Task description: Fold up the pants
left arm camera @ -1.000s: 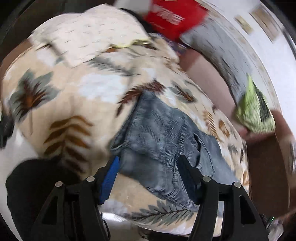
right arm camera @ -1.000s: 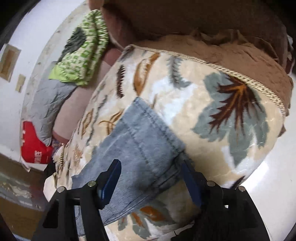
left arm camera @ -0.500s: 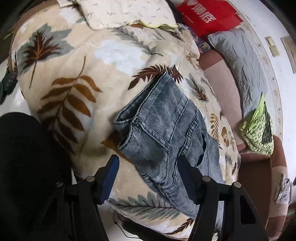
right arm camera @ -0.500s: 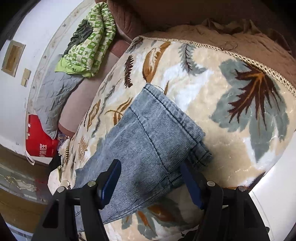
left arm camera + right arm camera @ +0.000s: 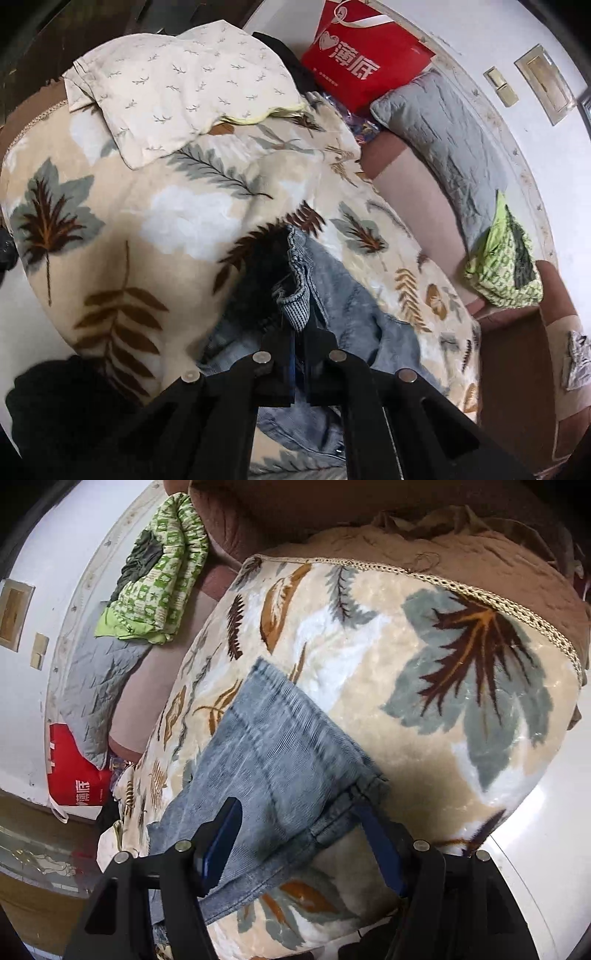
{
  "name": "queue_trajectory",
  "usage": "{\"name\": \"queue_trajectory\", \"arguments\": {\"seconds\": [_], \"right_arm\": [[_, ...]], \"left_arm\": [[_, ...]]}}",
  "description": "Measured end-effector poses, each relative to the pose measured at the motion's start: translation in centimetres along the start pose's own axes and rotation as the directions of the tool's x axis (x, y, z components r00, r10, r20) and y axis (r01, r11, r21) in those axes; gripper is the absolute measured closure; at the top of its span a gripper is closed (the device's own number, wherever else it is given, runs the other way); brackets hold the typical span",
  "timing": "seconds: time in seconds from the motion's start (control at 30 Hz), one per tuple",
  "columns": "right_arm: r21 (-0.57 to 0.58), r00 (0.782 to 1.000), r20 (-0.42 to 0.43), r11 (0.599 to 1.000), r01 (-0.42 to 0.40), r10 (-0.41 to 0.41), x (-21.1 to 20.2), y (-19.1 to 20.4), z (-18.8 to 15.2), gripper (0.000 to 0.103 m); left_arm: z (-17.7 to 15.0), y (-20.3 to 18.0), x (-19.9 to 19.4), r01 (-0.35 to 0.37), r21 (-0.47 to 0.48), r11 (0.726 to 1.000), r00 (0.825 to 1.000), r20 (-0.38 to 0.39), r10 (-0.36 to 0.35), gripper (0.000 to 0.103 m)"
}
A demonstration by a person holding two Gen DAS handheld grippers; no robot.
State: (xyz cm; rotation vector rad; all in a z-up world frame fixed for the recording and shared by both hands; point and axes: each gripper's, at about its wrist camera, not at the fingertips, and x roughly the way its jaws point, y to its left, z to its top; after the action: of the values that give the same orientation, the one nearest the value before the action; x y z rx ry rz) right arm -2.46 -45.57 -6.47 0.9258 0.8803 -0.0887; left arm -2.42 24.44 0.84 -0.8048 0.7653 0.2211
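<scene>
Left fingers (image 5: 300,332) pinch the pants (image 5: 273,760) waistband, right fingers (image 5: 299,834) gape wide over the hem; folding barely begun.

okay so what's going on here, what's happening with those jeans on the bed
A person with a gripper in each hand is folding a pair of blue jeans on a leaf-print blanket. The left gripper is shut on a bunched edge of the jeans at one end and holds it raised off the blanket. The right gripper is open, its fingers on either side of the hem at the other end, which lies flat and ungrasped.
</scene>
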Motion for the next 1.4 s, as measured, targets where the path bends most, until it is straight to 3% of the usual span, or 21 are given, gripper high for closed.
{"name": "queue_trajectory", "arguments": {"seconds": [0.2, 0.3, 0.43, 0.5, 0.6, 0.67, 0.7, 0.77, 0.8, 0.87, 0.9, 0.97, 1.03, 1.07, 1.1, 1.17, 1.27, 1.4], "right_arm": [[0.022, 1.0, -0.023, 1.0, 0.007, -0.007, 0.4, -0.2, 0.1, 0.033], [0.004, 0.999, 0.025, 1.0, 0.031, -0.031, -0.5, 0.6, 0.1, 0.033], [-0.066, 0.997, 0.07, 0.998, -0.003, 0.008, -2.4, 3.2, 0.2, 0.033], [-0.131, 0.996, 0.064, 0.99, -0.046, 0.055, -2.4, 5.1, 0.4, 0.032], [-0.142, 0.996, 0.009, 0.986, -0.087, 0.089, -0.5, 5.6, 0.8, 0.03], [-0.128, 0.998, -0.054, 0.991, -0.041, 0.034, 2.1, 4.4, 1.0, 0.029], [-0.084, 0.994, -0.09, 0.995, 0.046, -0.054, 3.8, 2.7, 1.1, 0.032], [-0.05, 0.996, -0.081, 0.999, 0.019, -0.023, 3.4, 2.3, 1.3, 0.033], [-0.087, 0.996, -0.058, 0.995, 0.057, -0.063, 2.5, 3.2, 1.5, 0.033], [-0.135, 0.995, -0.03, 0.986, 0.094, -0.099, 1.7, 4.6, 1.4, 0.033], [-0.167, 0.995, -0.025, 0.982, 0.086, -0.092, 1.3, 5.8, 1.3, 0.033], [-0.225, 0.997, -0.026, 0.973, 0.06, -0.067, 1.2, 8.3, 1.0, 0.033], [-0.337, 0.998, -0.051, 0.941, 0.013, -0.032, 2.2, 12.4, 0.1, 0.033], [-0.424, 0.996, -0.086, 0.905, -0.034, -0.003, 3.3, 15.7, -0.9, 0.033], [-0.473, 0.993, -0.119, 0.878, -0.068, 0.013, 4.2, 17.7, -1.7, 0.033], [-0.57, 0.979, -0.202, 0.807, -0.151, 0.041, 6.8, 22.4, -3.3, 0.033], [-0.69, 0.95, -0.314, 0.687, -0.229, 0.002, 13.0, 30.1, -6.5, 0.033], [-0.737, 0.92, -0.387, 0.622, -0.264, -0.068, 20.5, 36.3, -8.8, 0.033]], "left_arm": [[-1.7, 2.6, 3.7, -0.052, -0.03, 0.998, 0.993, -0.106, 0.048, 0.099], [-2.4, 3.4, 4.1, -0.059, -0.041, 0.997, 0.989, -0.14, 0.053, 0.083], [-2.2, 3.3, 1.8, -0.077, -0.041, 0.996, 0.991, -0.11, 0.072, 0.054], [-2.2, 3.0, -0.5, -0.091, -0.053, 0.994, 0.995, -0.048, 0.088, 0.05], [-2.0, 1.8, -3.4, -0.104, -0.037, 0.994, 0.992, 0.061, 0.106, 0.05], [-1.5, 0.4, -3.9, -0.076, 0.003, 0.997, 0.993, 0.088, 0.075, 0.049], [-1.3, -0.6, -3.9, -0.057, 0.031, 0.998, 0.994, 0.09, 0.054, 0.048], [-1.1, -2.9, -3.4, -0.027, 0.105, 0.994, 0.996, 0.083, 0.018, 0.048], [-1.1, -3.8, -3.2, -0.014, 0.133, 0.991, 0.997, 0.08, 0.003, 0.048], [-1.1, -6.2, -1.6, 0.022, 0.226, 0.974, 0.998, 0.045, -0.033, 0.035], [-1.3, -7.0, -0.5, 0.028, 0.264, 0.964, 0.999, 0.027, -0.037, 0.035], [-1.6, -7.7, 2.5, -0.027, 0.311, 0.95, 1.0, 0.001, 0.028, 0.035], [-2.0, -6.8, 6.1, -0.131, 0.342, 0.93, 0.986, -0.049, 0.157, 0.035], [-2.3, -5.5, 8.0, -0.176, 0.328, 0.928, 0.973, -0.088, 0.215, 0.035], [-2.5, -4.4, 9.1, -0.188, 0.322, 0.928, 0.965, -0.115, 0.236, 0.035], [-2.8, -4.2, 8.5, -0.178, 0.366, 0.913, 0.975, -0.062, 0.215, 0.035], [-2.9, -4.2, 8.5, -0.178, 0.382, 0.907, 0.976, -0.048, 0.212, 0.035], [-3.4, -4.1, 8.5, -0.174, 0.411, 0.895, 0.98, -0.021, 0.199, 0.035]]}}
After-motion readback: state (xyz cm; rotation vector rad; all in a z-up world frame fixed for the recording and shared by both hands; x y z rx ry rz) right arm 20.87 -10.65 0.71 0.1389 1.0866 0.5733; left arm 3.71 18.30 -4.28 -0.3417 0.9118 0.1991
